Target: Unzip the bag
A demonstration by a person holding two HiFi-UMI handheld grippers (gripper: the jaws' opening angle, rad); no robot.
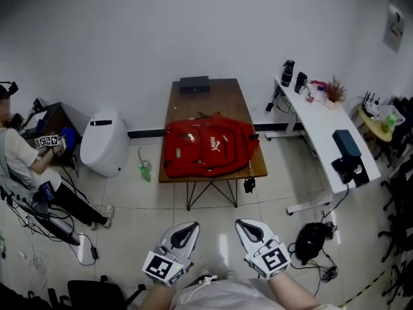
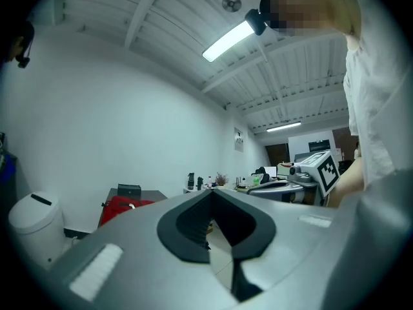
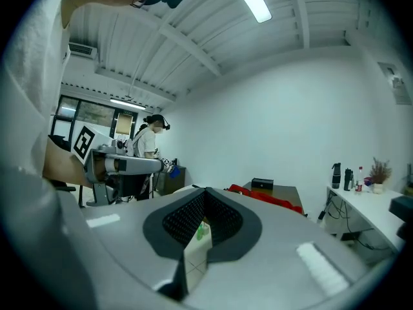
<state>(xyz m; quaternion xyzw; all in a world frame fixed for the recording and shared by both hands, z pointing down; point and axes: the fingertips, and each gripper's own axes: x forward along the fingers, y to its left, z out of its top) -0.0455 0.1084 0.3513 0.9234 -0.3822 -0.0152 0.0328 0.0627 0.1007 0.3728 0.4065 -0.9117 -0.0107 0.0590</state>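
Observation:
A red backpack (image 1: pixel 208 146) lies flat on a brown wooden table (image 1: pixel 210 95) across the room; it also shows far off as the red backpack (image 2: pixel 122 206) in the left gripper view and the red backpack (image 3: pixel 268 197) in the right gripper view. My left gripper (image 1: pixel 188 227) and right gripper (image 1: pixel 247 225) are held close to my body, well short of the table. Both are shut, tips together, with nothing between the jaws.
A black box (image 1: pixel 194 84) sits at the table's far end. A white desk (image 1: pixel 322 131) with bottles and a plant stands right. A white bin (image 1: pixel 104 142) and a seated person (image 1: pixel 26 157) are at the left. A black bag (image 1: pixel 312 241) lies on the floor.

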